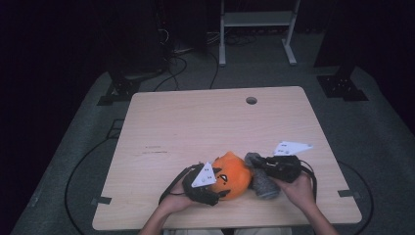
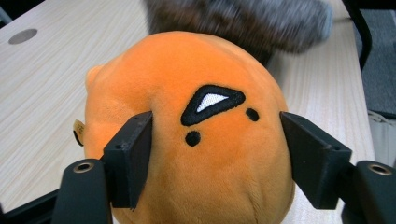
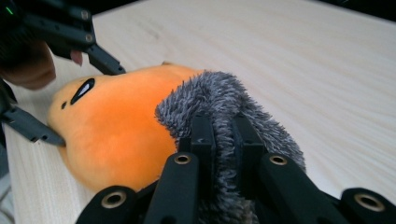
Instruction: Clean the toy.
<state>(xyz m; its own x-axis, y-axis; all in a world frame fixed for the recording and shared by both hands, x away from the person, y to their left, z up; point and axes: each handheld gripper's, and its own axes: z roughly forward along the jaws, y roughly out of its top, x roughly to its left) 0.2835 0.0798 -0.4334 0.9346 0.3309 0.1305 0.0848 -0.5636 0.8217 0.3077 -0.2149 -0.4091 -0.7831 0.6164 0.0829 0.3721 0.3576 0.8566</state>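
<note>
At the left, my left hand (image 1: 177,199) holds the left gripper (image 1: 214,188) near the front edge of the table (image 1: 195,122). Its jaws stand wide apart, one on each side of the orange plush toy (image 1: 231,174). In the left gripper view both jaw faces press lightly against the toy's sides, on either side of the stitched black-and-white eye (image 2: 212,102) and two small black dots, so I have the orange plush toy (image 2: 191,135) straddled between spread jaws rather than pinched tight.

The toy lies on the light wooden table, in the middle near the front, between my two grippers. Just to its right, touching it, is the grey furry piece (image 1: 262,183); whether it is part of the orange toy or a separate thing I cannot tell.

At the right, my right hand (image 1: 298,188) holds the right gripper (image 1: 264,166). In the right gripper view its jaws are nearly together, clamped on a fold of the grey furry piece (image 3: 224,102), with fur bulging around them. Beyond it the left gripper (image 3: 74,79) frames the orange toy (image 3: 116,126).
</note>
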